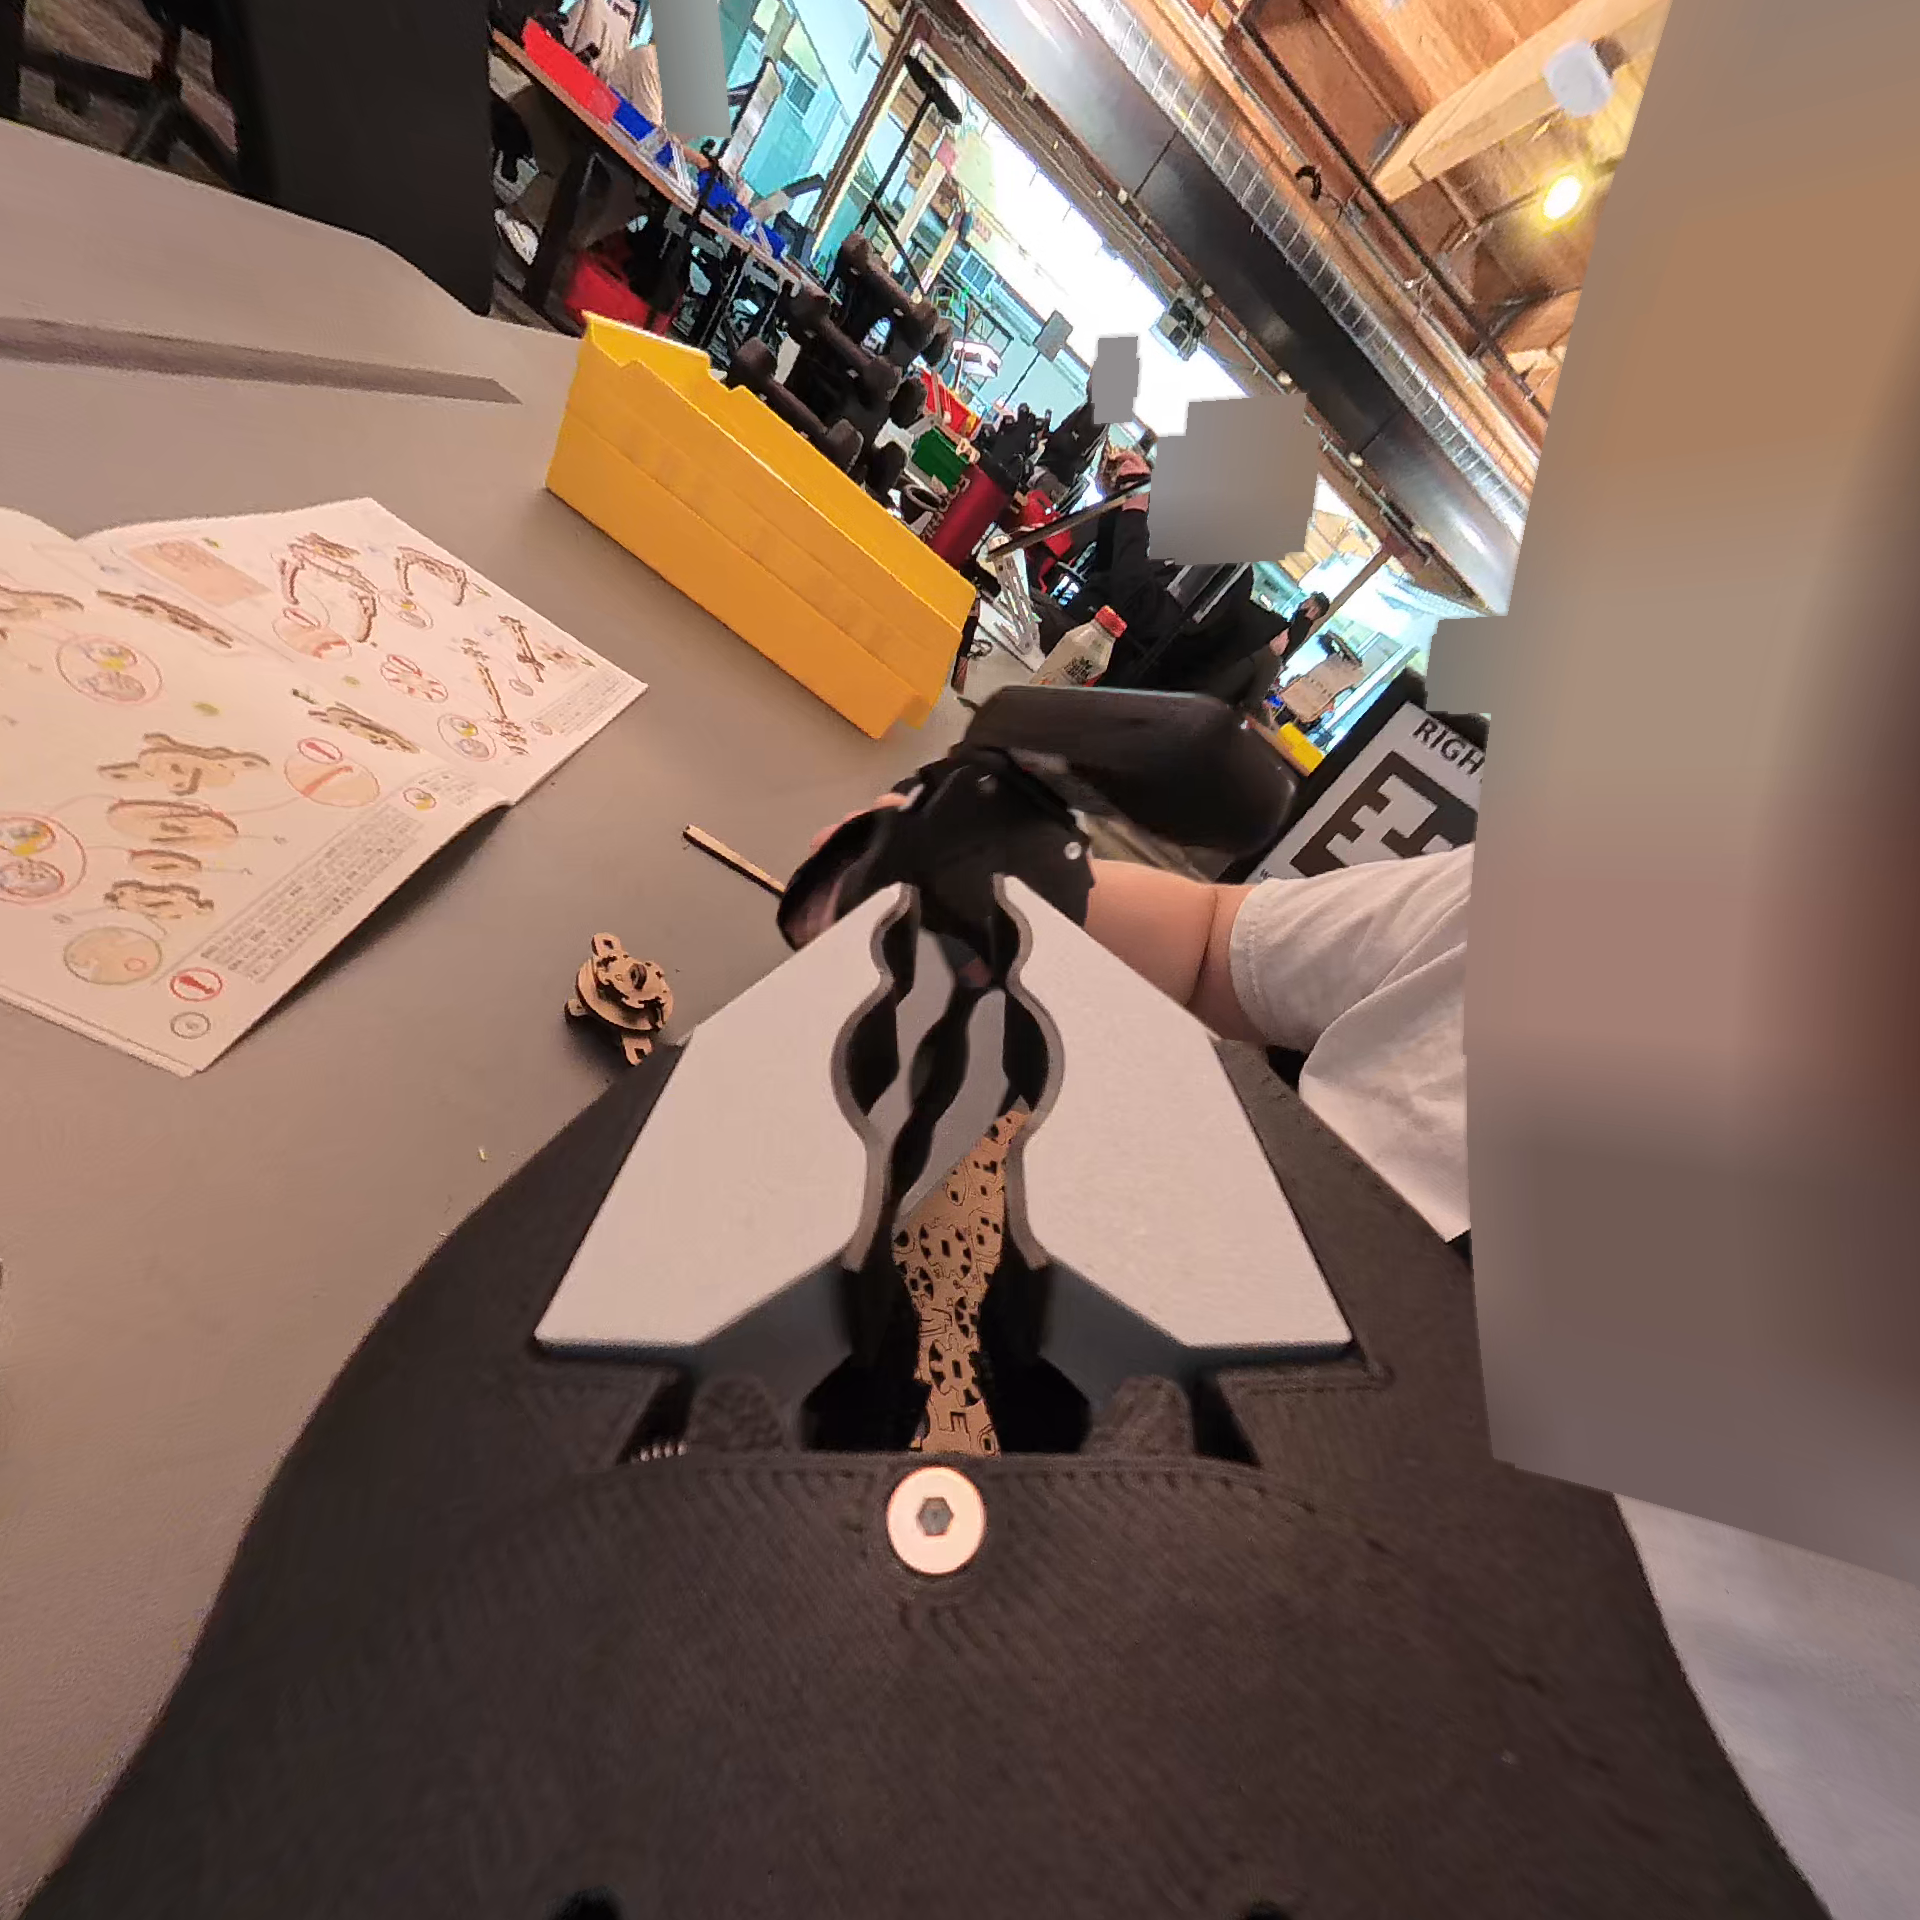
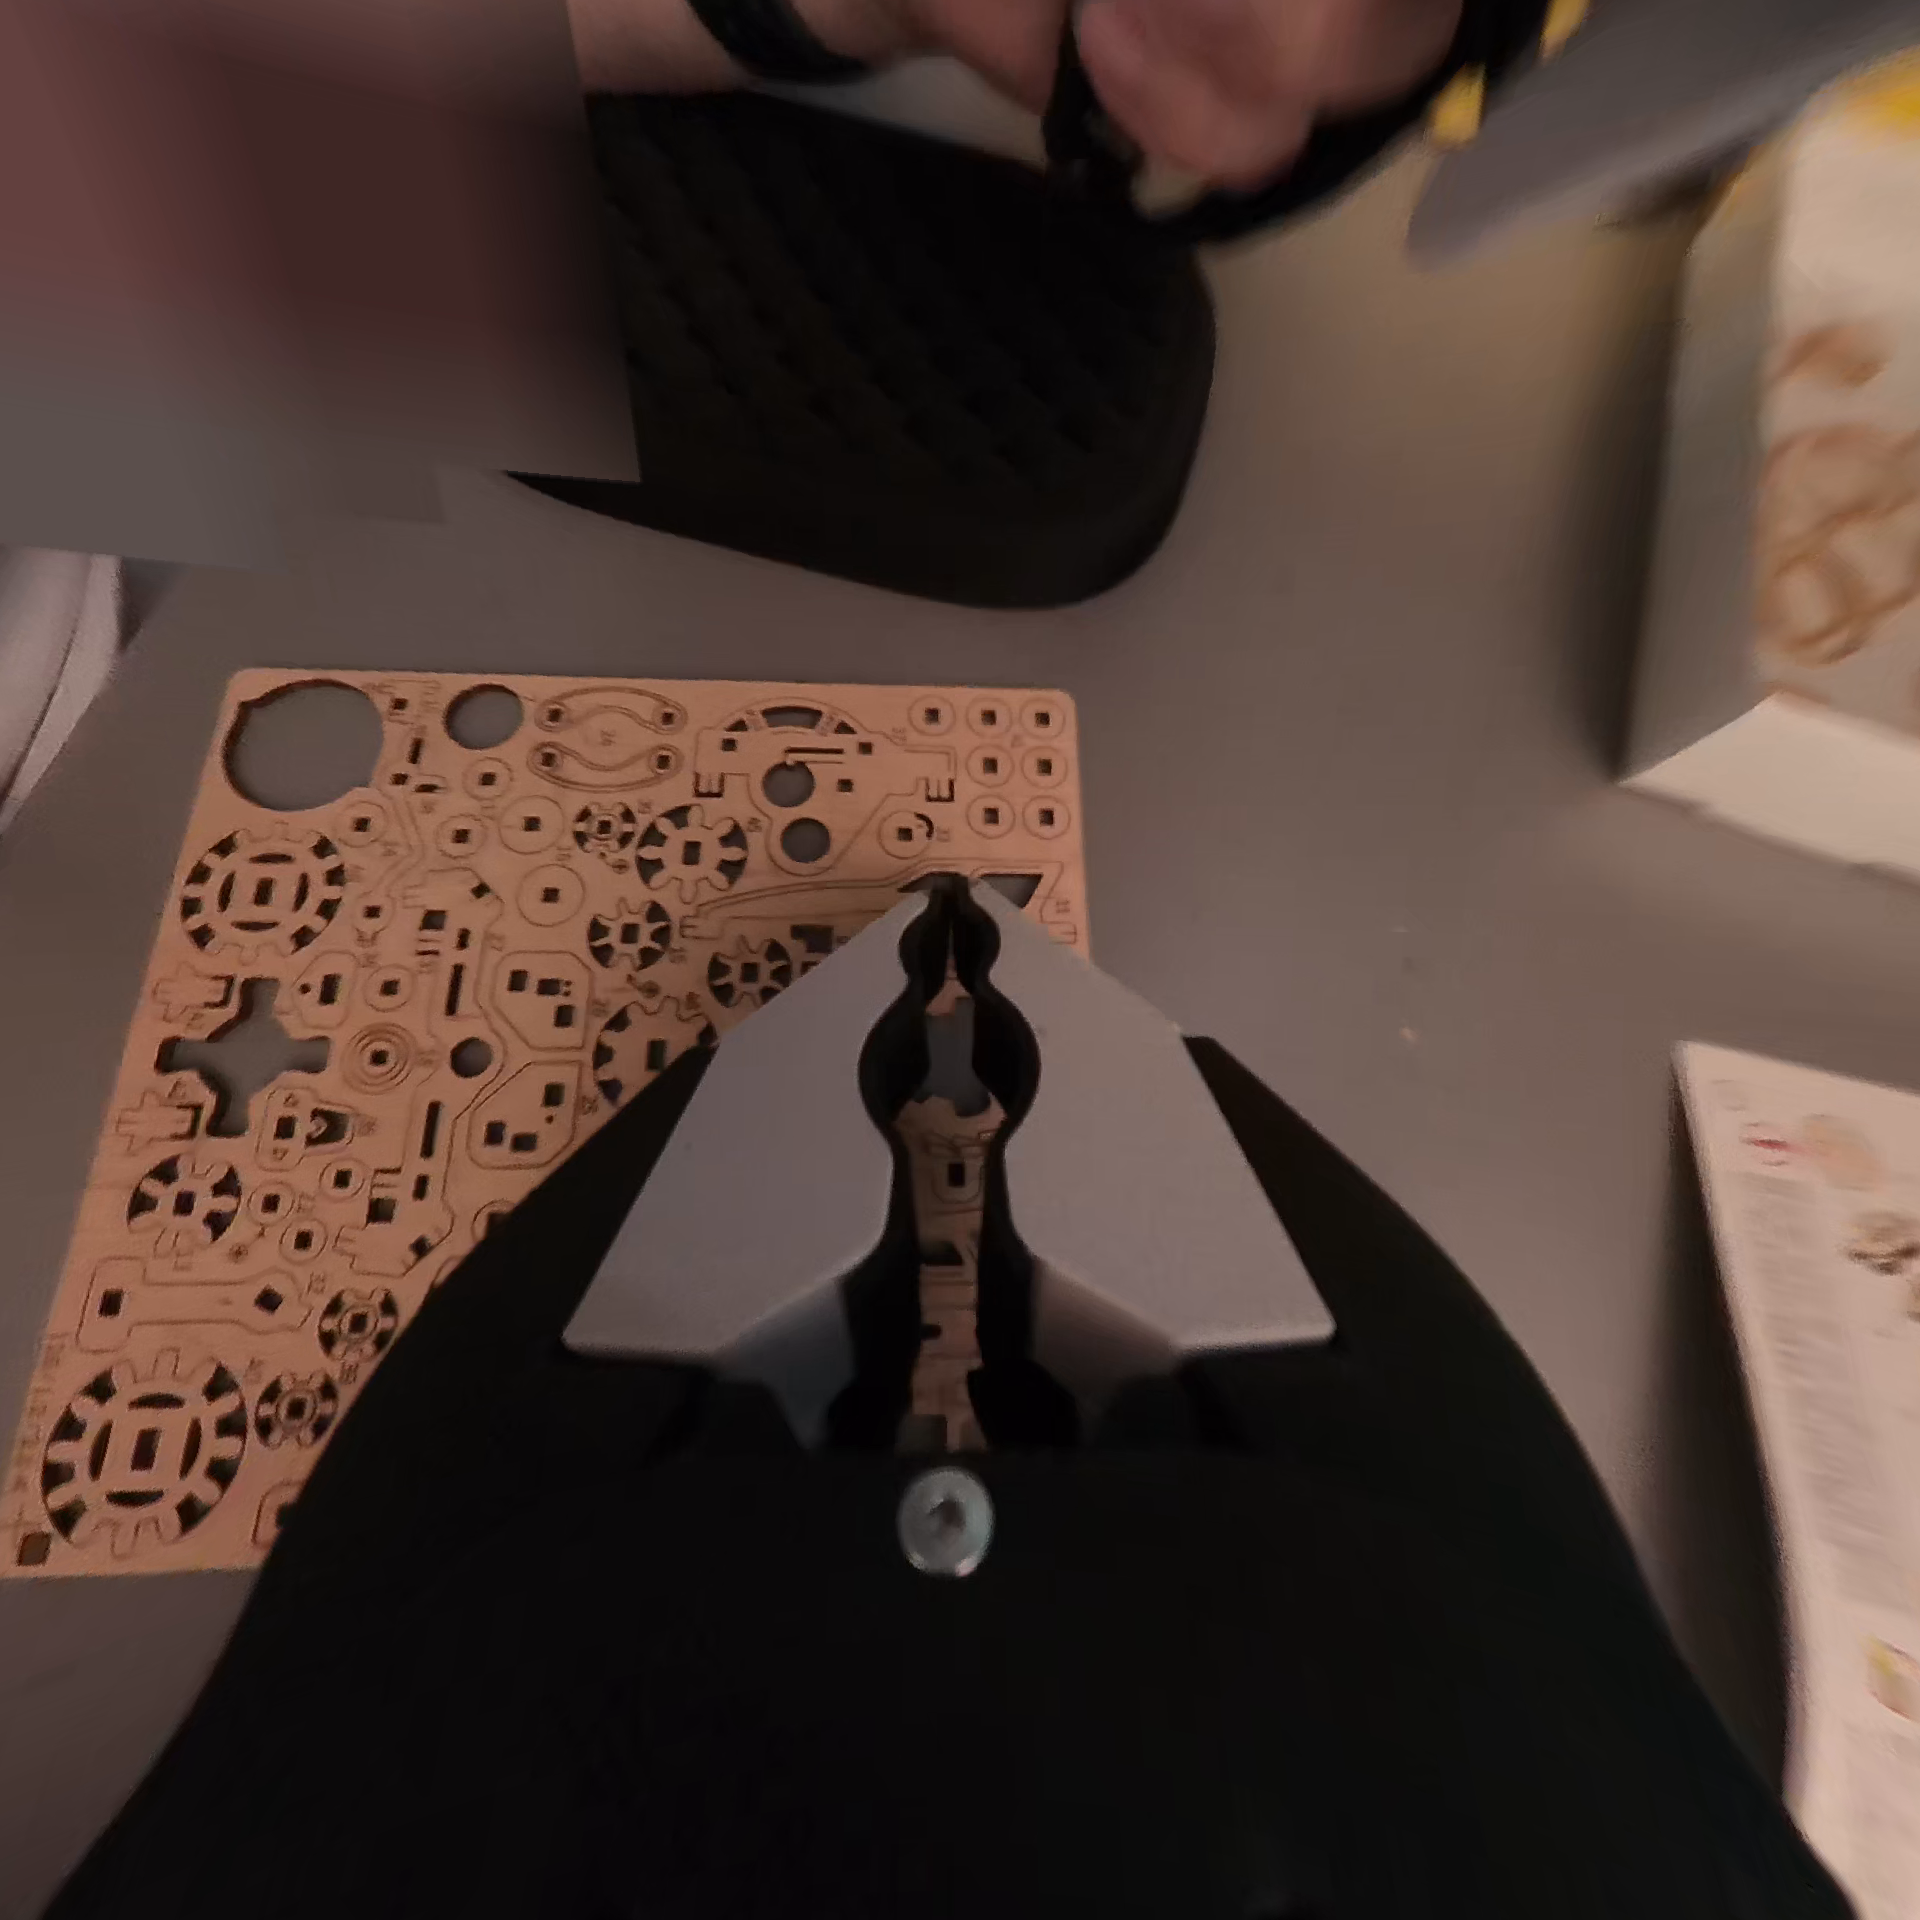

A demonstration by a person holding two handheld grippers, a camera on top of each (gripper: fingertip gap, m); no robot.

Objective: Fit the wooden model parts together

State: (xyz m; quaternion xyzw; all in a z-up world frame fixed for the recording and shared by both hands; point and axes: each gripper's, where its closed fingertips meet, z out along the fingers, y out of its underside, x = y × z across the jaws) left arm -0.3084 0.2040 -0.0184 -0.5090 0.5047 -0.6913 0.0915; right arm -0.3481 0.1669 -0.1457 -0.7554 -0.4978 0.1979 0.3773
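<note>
Left wrist view: the left tool [image 1: 951, 914] is seen raised above the grey desk [image 1: 312, 1195], its grey fingers [image 1: 727, 1164] set slightly apart with nothing visibly clamped between them. Through the gap a strip of the flat laser-cut wooden parts sheet [image 1: 951, 1299] is glimpsed below. A small assembled wooden gear piece [image 1: 620, 997] lies on the desk, just beside an open printed instruction booklet [image 1: 270, 748]. A thin wooden stick [image 1: 732, 858] rests near it, and a yellow plastic bin [image 1: 748, 520] stands farther back. A gloved hand on the other black tool [image 1: 956, 852] is seen beyond the fingertips.

Right wrist view: the right tool [image 2: 948, 894] is held over the desk [image 2: 1351, 831] with its tips drawn nearly together at the sheet's far right edge; whether anything is pinched cannot be told. The wooden sheet [image 2: 520, 1039] lies flat, several shapes already punched out. A black textured tool body [image 2: 894, 353] is seen beyond it.
</note>
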